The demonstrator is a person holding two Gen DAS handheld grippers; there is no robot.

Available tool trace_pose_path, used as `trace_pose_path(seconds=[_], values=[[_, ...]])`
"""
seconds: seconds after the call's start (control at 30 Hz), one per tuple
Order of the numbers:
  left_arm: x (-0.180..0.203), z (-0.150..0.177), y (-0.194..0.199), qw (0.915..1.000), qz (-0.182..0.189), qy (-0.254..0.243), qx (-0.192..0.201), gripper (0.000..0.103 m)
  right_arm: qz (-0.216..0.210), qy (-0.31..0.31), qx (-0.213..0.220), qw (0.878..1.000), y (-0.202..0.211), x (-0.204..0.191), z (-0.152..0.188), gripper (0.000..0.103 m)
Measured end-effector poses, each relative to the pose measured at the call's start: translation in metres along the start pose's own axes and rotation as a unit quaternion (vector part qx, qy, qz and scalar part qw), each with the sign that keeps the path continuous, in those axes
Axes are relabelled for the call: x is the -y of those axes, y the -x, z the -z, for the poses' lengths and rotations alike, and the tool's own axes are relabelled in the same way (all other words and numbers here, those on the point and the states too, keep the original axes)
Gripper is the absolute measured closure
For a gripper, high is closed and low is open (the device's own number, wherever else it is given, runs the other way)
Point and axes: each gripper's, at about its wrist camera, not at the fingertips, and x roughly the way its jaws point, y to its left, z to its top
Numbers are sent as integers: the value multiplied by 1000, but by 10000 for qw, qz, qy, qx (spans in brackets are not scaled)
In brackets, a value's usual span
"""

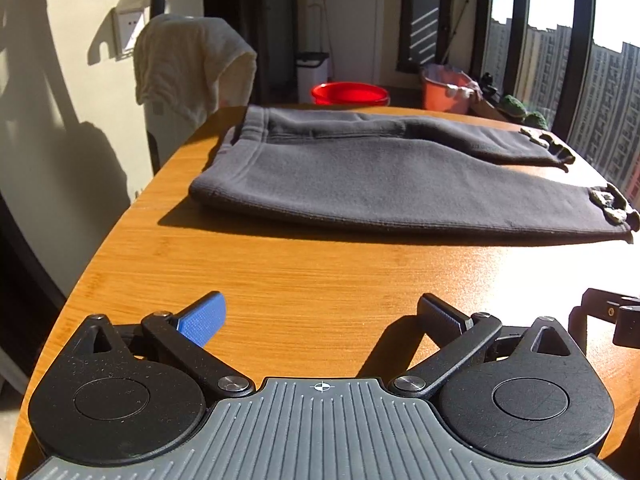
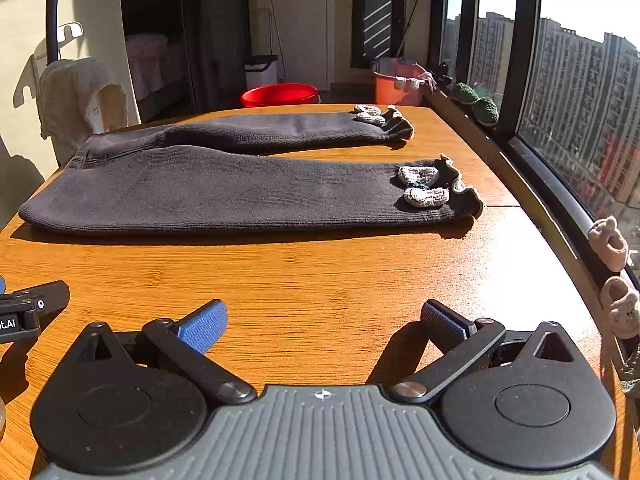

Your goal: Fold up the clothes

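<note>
Dark grey trousers [image 1: 372, 176] [image 2: 224, 192] lie flat on the wooden table [image 1: 304, 280] [image 2: 320, 272], waistband to the left, both legs stretched to the right. Each cuff carries pale knitted decorations [image 2: 424, 186] [image 1: 610, 204]. My left gripper [image 1: 320, 312] stands open over bare table, well short of the trousers' near edge, nothing between its fingers. My right gripper [image 2: 324, 316] is likewise open and empty, in front of the near leg. In the right wrist view part of the left gripper [image 2: 28, 308] shows at the left edge.
A pale cloth [image 1: 188, 64] hangs over a chair back beyond the table's left corner. A red basin [image 1: 350, 93] and an orange tub [image 1: 446, 90] sit on the floor behind. A window ledge [image 2: 532, 200] with small plants and knitted items runs along the right.
</note>
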Motion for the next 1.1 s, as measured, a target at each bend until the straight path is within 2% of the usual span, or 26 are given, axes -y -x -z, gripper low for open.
trace_pose_path(seconds=[1.1], values=[[0,0,0,10000,-23,15,25,0,-57,38,23,10000,-1,-1,1,0]])
